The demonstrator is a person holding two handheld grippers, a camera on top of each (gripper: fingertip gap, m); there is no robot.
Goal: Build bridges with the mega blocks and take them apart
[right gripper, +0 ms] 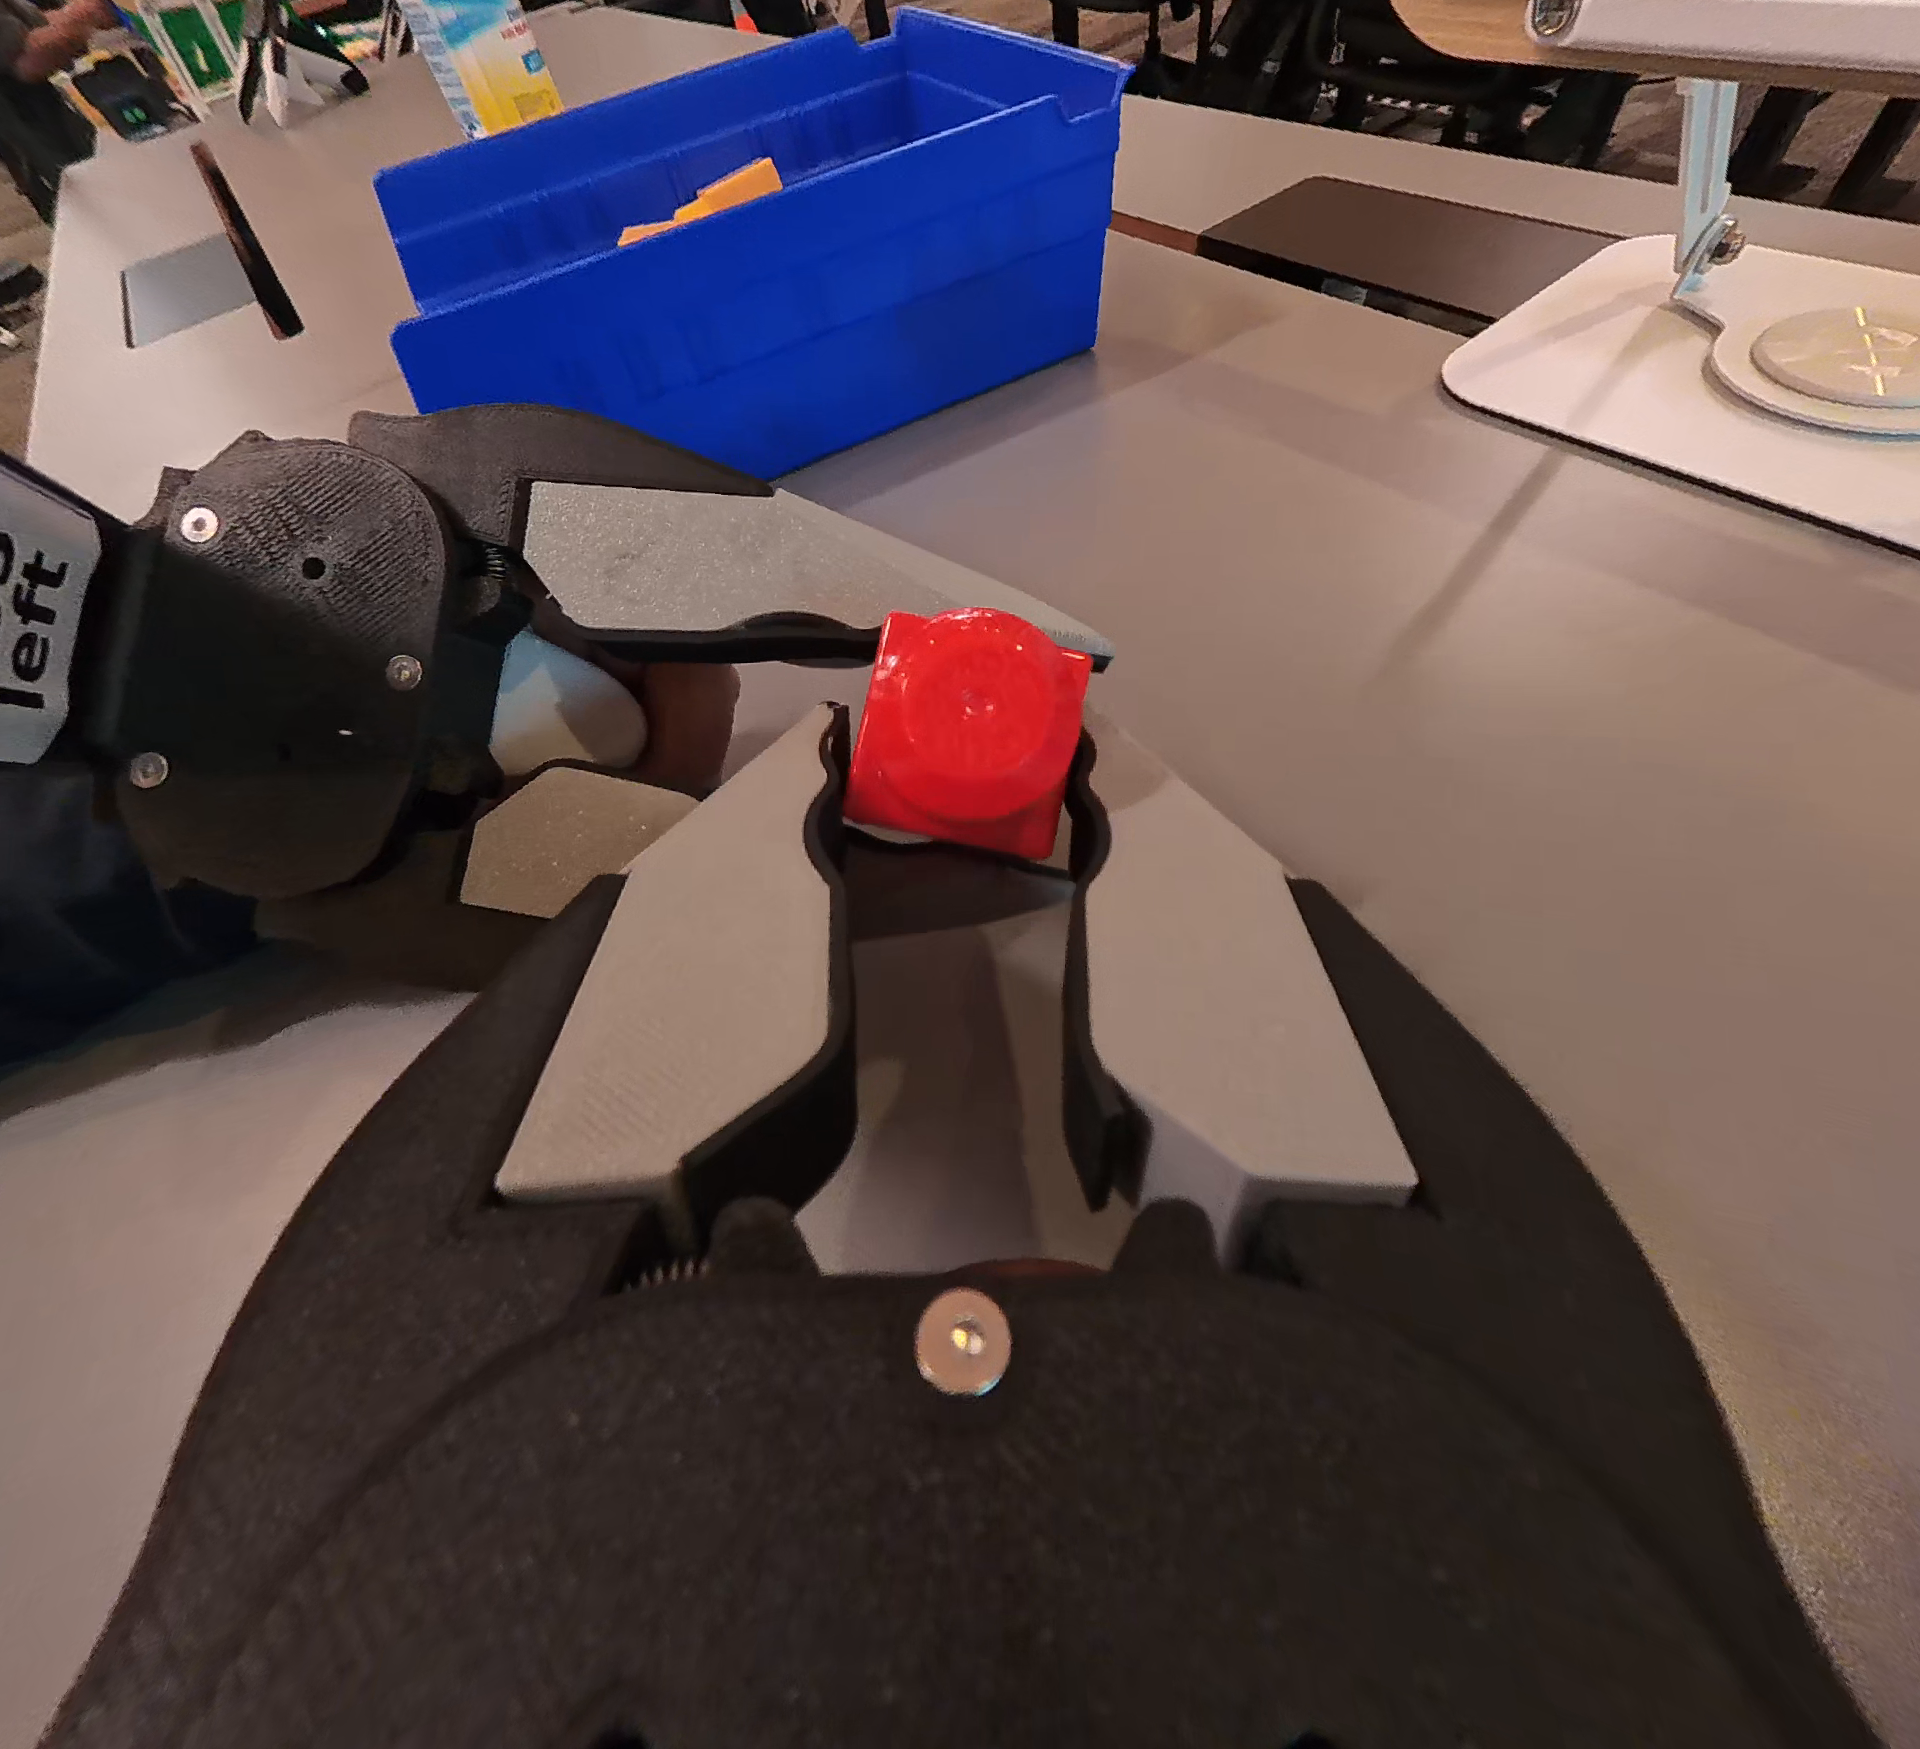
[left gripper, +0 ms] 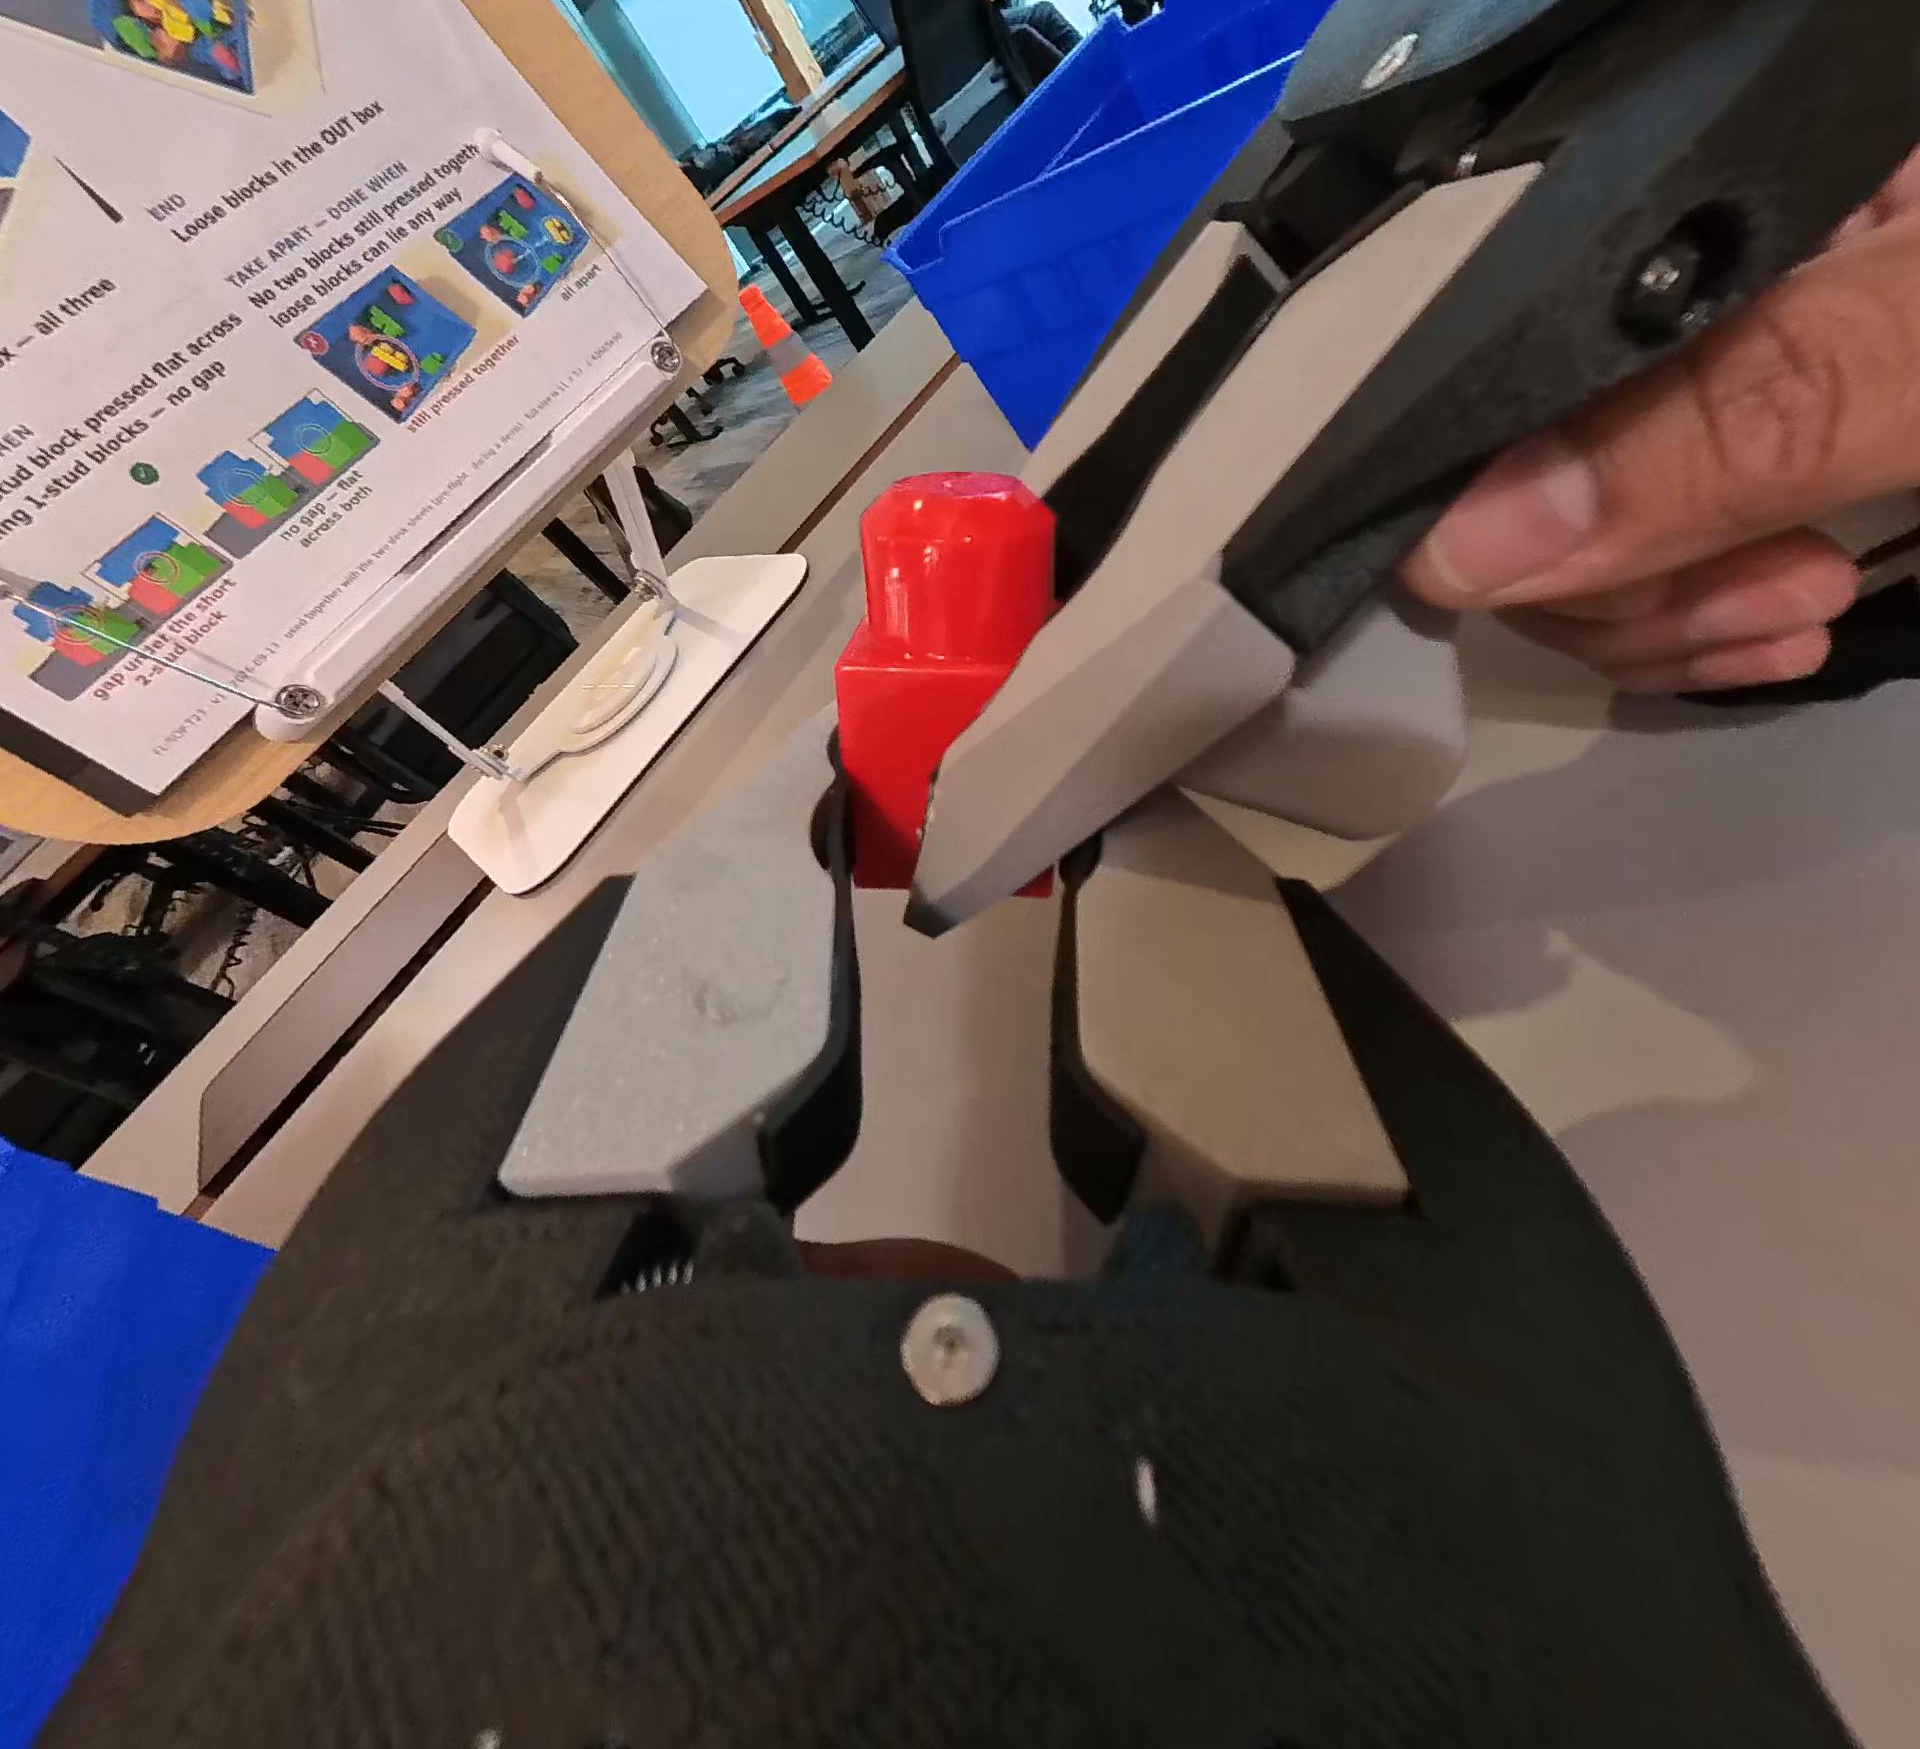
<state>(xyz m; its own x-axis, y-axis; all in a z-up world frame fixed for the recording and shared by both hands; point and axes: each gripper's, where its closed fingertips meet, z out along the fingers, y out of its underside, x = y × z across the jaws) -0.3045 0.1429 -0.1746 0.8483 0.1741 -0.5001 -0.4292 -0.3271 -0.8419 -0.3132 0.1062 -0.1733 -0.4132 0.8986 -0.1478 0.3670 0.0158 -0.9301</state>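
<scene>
Left wrist view: left gripper [left gripper: 951, 852] closed about the square base of a small one-stud red plastic block [left gripper: 940, 660], stud upward, held clear above the pale grey tabletop [left gripper: 1621, 1024]. Right gripper [left gripper: 987, 826], grey-fingered and black-bodied, reaching in from the right and pressed to the same block, with a person's hand [left gripper: 1704, 494] on its handle. White document stand [left gripper: 623, 712] with a printed instruction sheet [left gripper: 312, 297] just to the left; blue plastic bin [left gripper: 1049, 265] behind. Right wrist view: right gripper [right gripper: 956, 785] narrowed onto the red block's [right gripper: 966, 733] sides, stud facing the camera; left gripper [right gripper: 914, 712] coming across from the left, upper finger lying along the block's far edge, lower finger hidden, yet plainly clamped. Same bin [right gripper: 748, 317] well beyond, orange pieces [right gripper: 707, 203] inside; stand base [right gripper: 1662, 369] off right. Likely risks: two grips at cross angles on one tiny, smooth block, so a twist or uneven release could pop it free and send it rolling toward the table edge; fingertips crowding each other, liable to clash. Open room: bare table ahead and right of the grippers, wide enough for setting down; tighter leftward near the stand.
</scene>
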